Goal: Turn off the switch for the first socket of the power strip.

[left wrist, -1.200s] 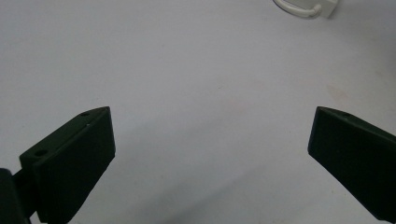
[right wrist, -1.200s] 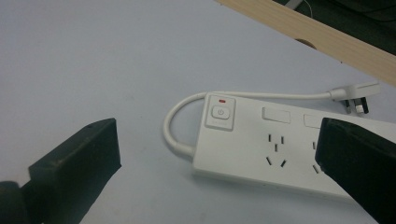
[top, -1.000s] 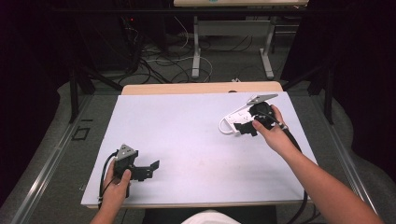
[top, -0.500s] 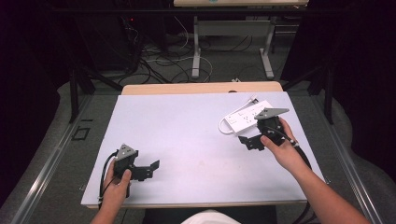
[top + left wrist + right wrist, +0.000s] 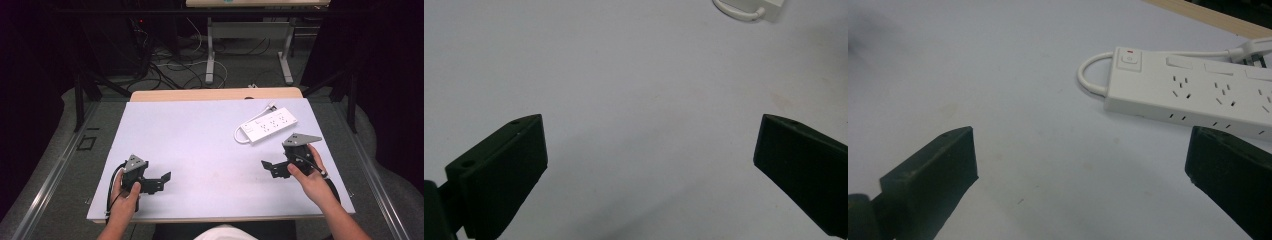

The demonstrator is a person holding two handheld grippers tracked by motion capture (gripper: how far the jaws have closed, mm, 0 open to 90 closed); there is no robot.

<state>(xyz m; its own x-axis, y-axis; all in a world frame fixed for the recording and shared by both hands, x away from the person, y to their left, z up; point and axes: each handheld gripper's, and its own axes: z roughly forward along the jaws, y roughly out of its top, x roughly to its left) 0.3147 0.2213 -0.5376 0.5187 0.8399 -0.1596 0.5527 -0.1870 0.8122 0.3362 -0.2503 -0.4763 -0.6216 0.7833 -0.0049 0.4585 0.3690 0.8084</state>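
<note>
My left gripper [image 5: 162, 179] rests low at the near left of the white table [image 5: 200, 135], its jaws spread wide over bare surface. My right gripper [image 5: 270, 169] sits at the near right, jaws also wide and holding nothing. The white power strip [image 5: 269, 124] lies flat just beyond my right gripper, its cord looped at the switch end [image 5: 1129, 59].

A white power strip [image 5: 268, 124] with looped cord is seen lying flat, diagonally, on the table's [image 5: 200, 135] far right part, untouched.
</note>
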